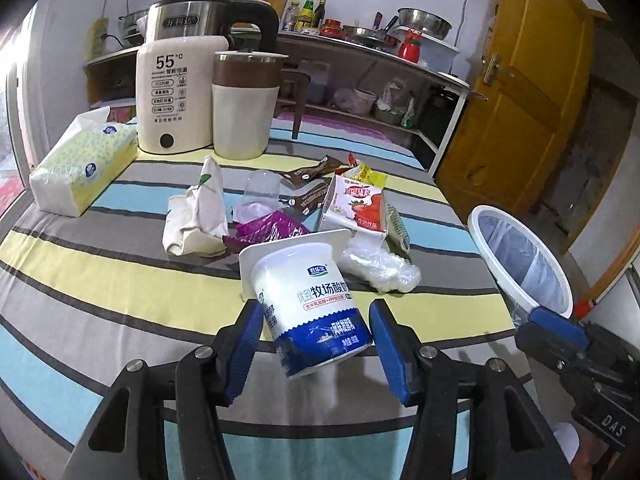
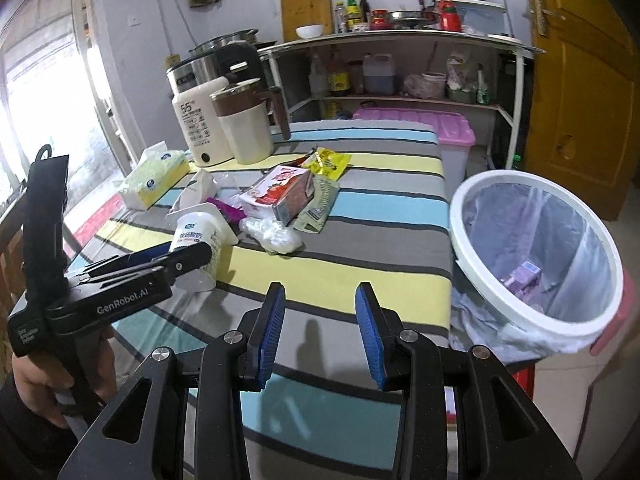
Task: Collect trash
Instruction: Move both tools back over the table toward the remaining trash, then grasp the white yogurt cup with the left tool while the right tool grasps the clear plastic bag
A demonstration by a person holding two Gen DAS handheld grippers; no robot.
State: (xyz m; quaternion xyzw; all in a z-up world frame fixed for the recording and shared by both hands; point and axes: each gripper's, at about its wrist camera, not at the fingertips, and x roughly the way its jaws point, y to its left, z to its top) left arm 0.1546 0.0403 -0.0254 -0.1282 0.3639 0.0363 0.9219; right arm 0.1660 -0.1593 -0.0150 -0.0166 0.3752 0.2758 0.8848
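**Table contents, listed left to right**

1. Tissue pack (image 1: 80,168): far left on the striped tablecloth (image 1: 120,272). Full and in use, judged not trash.
2. Crumpled paper bag (image 1: 196,216): left edge of the litter heap, lying on the cloth.
3. Purple wrapper (image 1: 268,232): just right of the bag and just behind the cup's rim.
4. Yogurt cup (image 1: 312,292): the item in hand.
   - It sits at the near edge of the heap, tipped over. The wide rim faces away and the blue base points back at the tool.
   - Its long axis runs roughly along the tool's line of reach, slanted a little to the left at the rim end.
5. Left gripper (image 1: 316,312): jaws spread wide, one on each side of the cup's lower half and across its width.
   - The pads (image 1: 244,344) stand close to the wall but are not clamped on it.
   - Judged to be released, lined up for a squeeze across the narrow blue band.
6. Milk carton (image 1: 352,208): behind and right of the cup, with yellow and brown sachets around it.
7. Clear plastic wrap (image 1: 380,268): on the cloth just right of the cup's rim.
8. Right gripper (image 2: 320,292): jaws apart with nothing between them, over the near edge of the table. It is well apart from the cup.
9. Bin (image 2: 472,200): white rim with a liner, off the table's right side and tilted toward the table. Some items are already inside.

**Relation:** the cup lies left of the bin. The left tool is the nearer to the cup and the right tool the nearer to the bin, so the carry would run rightward past the carton and wrap.
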